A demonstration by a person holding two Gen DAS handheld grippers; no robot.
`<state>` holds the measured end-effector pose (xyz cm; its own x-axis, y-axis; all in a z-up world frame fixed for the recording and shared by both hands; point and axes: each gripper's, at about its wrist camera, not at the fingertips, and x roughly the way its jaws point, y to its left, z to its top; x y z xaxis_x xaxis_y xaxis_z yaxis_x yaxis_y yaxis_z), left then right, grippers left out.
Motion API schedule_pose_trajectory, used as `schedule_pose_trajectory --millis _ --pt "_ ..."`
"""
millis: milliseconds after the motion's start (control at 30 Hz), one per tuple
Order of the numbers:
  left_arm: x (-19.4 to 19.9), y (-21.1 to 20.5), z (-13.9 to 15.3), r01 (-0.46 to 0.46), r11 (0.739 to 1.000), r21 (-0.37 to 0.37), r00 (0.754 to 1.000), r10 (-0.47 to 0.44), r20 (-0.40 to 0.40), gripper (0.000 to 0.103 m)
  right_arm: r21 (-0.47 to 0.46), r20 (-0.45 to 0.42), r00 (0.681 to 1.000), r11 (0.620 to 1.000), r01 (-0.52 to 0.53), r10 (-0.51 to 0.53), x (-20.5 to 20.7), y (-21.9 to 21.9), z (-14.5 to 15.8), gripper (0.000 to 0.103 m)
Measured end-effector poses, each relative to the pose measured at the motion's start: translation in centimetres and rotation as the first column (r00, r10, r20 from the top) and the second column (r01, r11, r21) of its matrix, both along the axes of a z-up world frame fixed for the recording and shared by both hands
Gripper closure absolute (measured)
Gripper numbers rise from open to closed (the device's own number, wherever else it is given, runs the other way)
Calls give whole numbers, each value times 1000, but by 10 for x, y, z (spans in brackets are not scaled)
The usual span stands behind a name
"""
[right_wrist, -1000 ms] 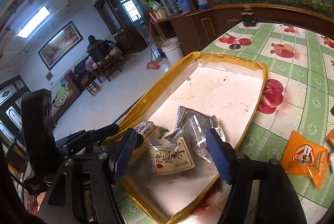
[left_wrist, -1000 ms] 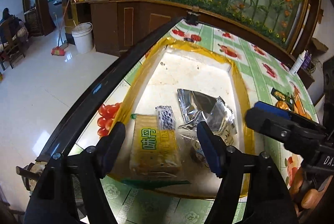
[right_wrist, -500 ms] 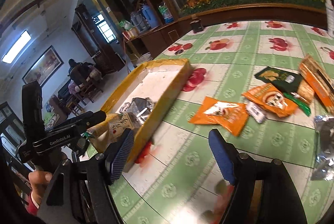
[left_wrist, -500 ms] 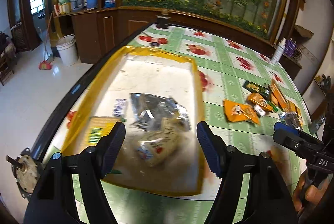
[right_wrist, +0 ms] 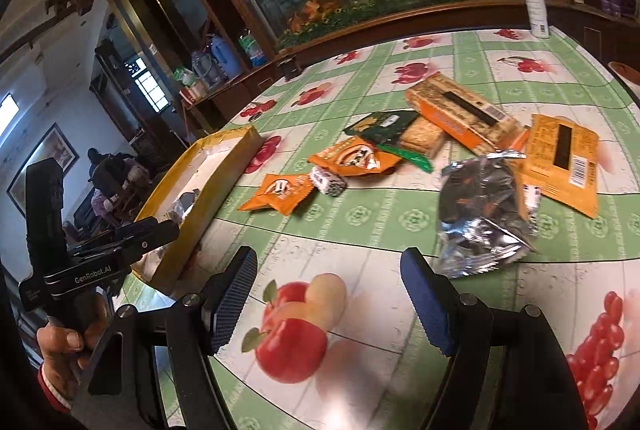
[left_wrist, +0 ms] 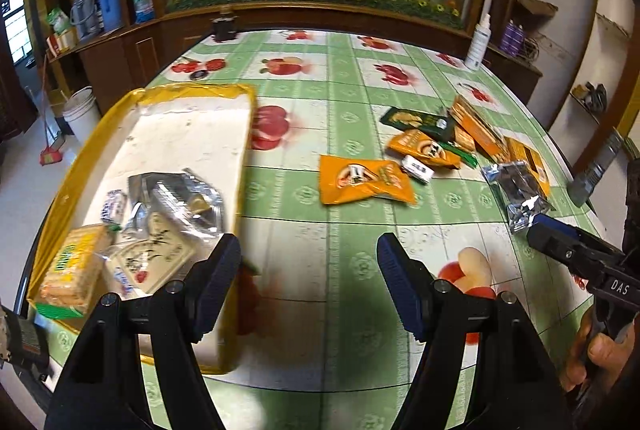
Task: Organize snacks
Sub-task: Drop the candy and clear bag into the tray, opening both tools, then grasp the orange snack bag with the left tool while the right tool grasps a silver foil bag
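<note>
A yellow-rimmed tray (left_wrist: 72, 165) on the left of the table holds a yellow cracker pack (left_wrist: 70, 266), a silver bag (left_wrist: 176, 189) and a white packet (left_wrist: 148, 258). Loose snacks lie to the right: orange packets (left_wrist: 362, 179) (right_wrist: 282, 193), a silver bag (right_wrist: 480, 213), orange cracker packs (right_wrist: 460, 115) and a dark green packet (right_wrist: 382, 123). My left gripper (left_wrist: 310, 270) is open and empty, over bare table just right of the tray. My right gripper (right_wrist: 328, 286) is open and empty, short of the silver bag. The tray also shows in the right wrist view (right_wrist: 224, 165).
The table has a green fruit-print cloth (left_wrist: 340, 101). A white bottle (left_wrist: 478, 45) stands at the far right edge and a dark jar (left_wrist: 224, 25) at the far edge. A wooden cabinet with a flower panel runs behind. The table's left edge drops to the floor.
Both grippers have swung right, away from the tray toward the loose snacks. The right gripper now faces the silver bag. Both stay open and empty.
</note>
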<state>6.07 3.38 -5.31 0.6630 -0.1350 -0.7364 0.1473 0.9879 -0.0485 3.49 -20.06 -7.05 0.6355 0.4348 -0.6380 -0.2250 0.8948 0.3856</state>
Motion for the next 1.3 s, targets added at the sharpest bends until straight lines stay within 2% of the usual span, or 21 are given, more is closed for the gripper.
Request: schedule_pose_trajectory --millis 300,600,800,933,1000,1167,1300 --pt "24 -38 -18 72 997 5 996 -72 -60 33 -4 -5 991 991 132 -132 -13 -53 -6 26" --pt "62 -52 -19 16 999 -44 994 -21 -103 33 7 -14 984 984 179 -179 -10 -71 -9 23" --pt "76 -63 -26 20 999 -28 994 -22 -109 33 13 -12 984 984 178 -177 -4 -74 -8 23" --pt "85 -66 -33 10 1000 18 994 -8 -109 33 0 -28 982 983 185 -185 2 -77 -10 23" --pt "89 -64 -36 8 1000 6 993 -8 -117 33 -3 -33 982 982 188 -188 5 -78 -11 22" --pt "93 -68 -46 15 1000 13 992 -13 -126 30 -30 -46 983 984 176 -177 20 -70 -13 22" --pt "93 -72 -50 31 999 44 993 -26 -119 24 -143 -53 982 974 174 -183 36 -52 -15 21"
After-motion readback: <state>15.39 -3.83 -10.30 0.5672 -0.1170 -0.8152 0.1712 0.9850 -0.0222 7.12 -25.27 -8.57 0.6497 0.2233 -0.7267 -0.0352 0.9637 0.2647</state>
